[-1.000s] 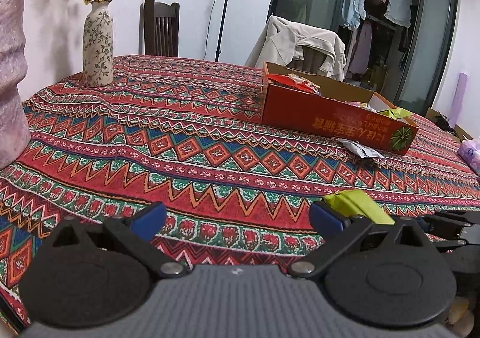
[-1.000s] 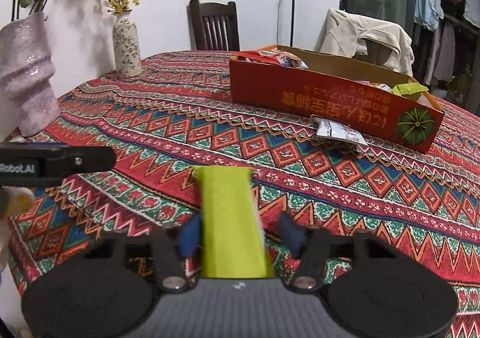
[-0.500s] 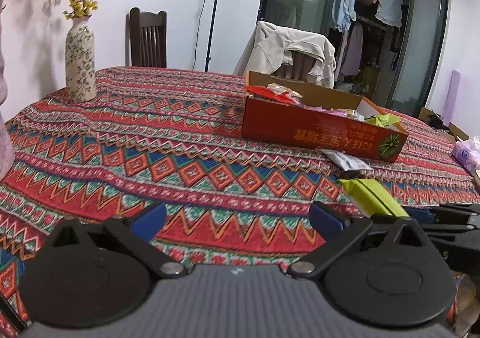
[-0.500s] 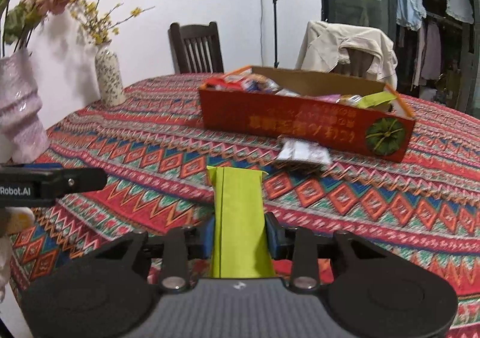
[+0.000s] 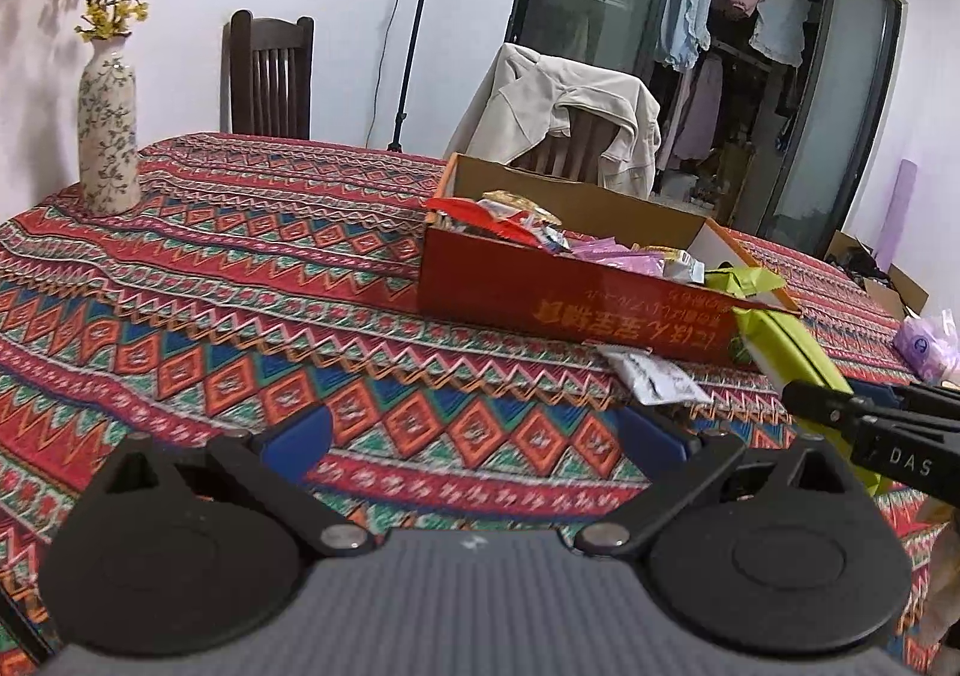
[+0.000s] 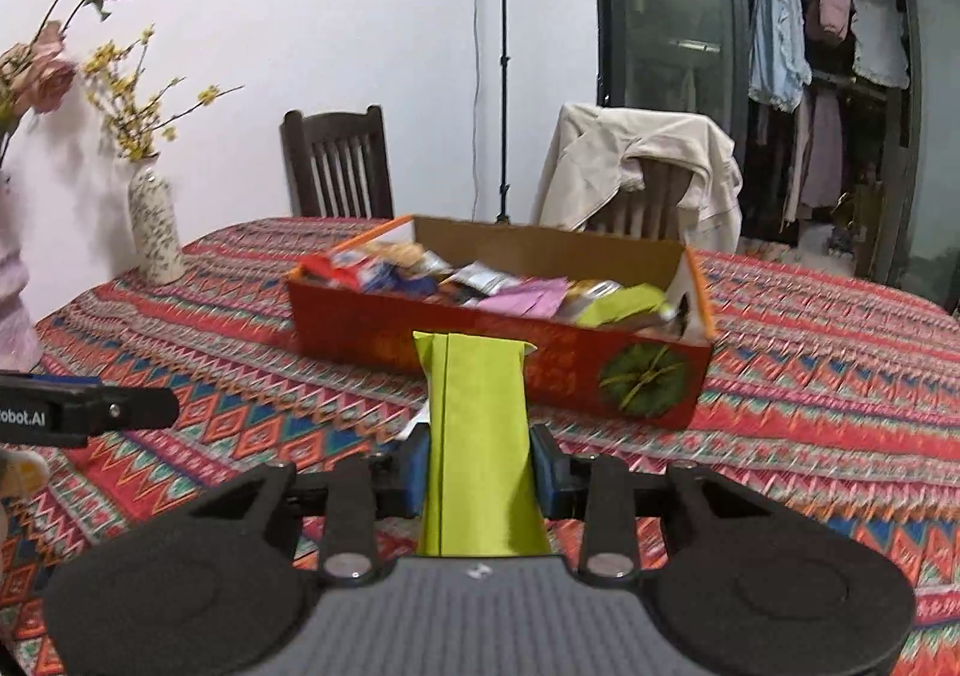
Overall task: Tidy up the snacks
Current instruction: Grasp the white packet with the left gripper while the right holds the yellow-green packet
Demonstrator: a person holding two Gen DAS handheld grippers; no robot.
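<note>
The right tool (image 6: pixel 480 469), pinching the green packet (image 6: pixel 477 436), has risen nearer the box (image 6: pixel 492 343) at twelve o'clock; left tool (image 5: pixel 477 436) spread, empty.

Box (image 6: pixel 498 340) on tablecloth (image 6: pixel 840 376), snacks (image 6: pixel 522 295) inside; vase (image 6: pixel 155 223) left; chairs (image 6: pixel 339 162) behind

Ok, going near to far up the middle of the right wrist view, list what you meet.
Right gripper shut on the lime-green snack packet → red cardboard snack box → cream jacket draped over a chair → black light stand against the white wall.
</note>
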